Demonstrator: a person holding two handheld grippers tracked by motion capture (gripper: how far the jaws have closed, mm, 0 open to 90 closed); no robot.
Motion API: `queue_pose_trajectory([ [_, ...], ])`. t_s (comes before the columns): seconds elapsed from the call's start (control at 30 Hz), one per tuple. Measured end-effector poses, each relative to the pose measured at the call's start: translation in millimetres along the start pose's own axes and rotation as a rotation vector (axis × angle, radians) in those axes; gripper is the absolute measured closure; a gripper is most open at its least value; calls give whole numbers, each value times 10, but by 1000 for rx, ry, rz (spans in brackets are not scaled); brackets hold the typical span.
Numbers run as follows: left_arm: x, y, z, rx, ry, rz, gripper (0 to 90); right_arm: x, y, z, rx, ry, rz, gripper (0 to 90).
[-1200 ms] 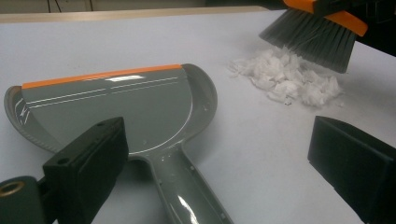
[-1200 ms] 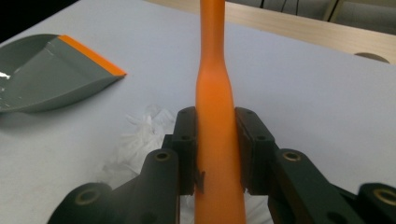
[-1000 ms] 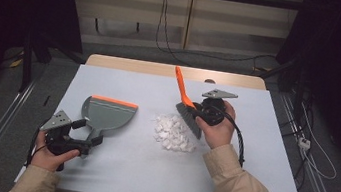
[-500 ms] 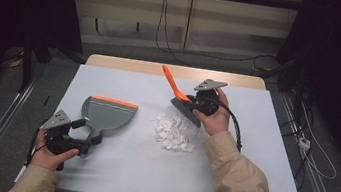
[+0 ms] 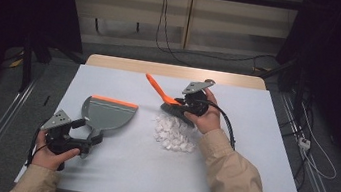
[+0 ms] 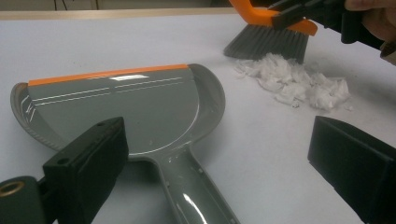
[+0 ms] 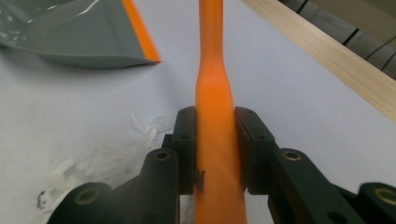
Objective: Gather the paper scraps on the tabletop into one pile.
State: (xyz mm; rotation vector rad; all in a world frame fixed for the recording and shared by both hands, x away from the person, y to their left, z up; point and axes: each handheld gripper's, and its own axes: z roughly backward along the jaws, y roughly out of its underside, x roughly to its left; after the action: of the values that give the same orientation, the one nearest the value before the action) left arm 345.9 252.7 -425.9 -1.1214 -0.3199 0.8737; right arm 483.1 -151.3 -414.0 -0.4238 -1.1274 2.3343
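Note:
A grey dustpan (image 5: 107, 115) (image 6: 126, 107) with an orange lip lies on the left of the table, its mouth facing away from the person. My left gripper (image 5: 88, 131) (image 6: 217, 135) is open; its jaws stand wide on either side of the pan's handle without pressing on it. A pile of white paper scraps (image 5: 173, 133) (image 6: 294, 84) lies mid-table. My right gripper (image 5: 178, 103) (image 7: 215, 135) is shut on the orange handle of a hand brush (image 5: 159, 90) (image 7: 212, 93). Its dark bristles (image 6: 266, 42) rest at the pile's far edge.
The white table top (image 5: 251, 153) has a wooden strip (image 5: 177, 71) along its far edge. Bare surface lies between pan and pile and to the right of the right arm. Cables run over the floor behind and on the right.
The right gripper has carried the brush left and down to the far edge of the scrap pile, and the orange handle now leans further left. The left gripper and dustpan have stayed put.

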Motion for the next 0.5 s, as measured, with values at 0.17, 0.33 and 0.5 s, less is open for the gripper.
queue_pose_trajectory([
  [0.17, 0, 0, -7, 3, -1, -3, 46, 97, 17, 85, 14, -65, 37, 720],
  [0.33, -19, -4, -18, 3, 5, -9, 45, 186, 62, 211, 39, -84, 67, 720],
  [0.5, -31, -13, -23, 3, 5, -12, 45, 242, 86, 313, 19, -94, 48, 720],
])
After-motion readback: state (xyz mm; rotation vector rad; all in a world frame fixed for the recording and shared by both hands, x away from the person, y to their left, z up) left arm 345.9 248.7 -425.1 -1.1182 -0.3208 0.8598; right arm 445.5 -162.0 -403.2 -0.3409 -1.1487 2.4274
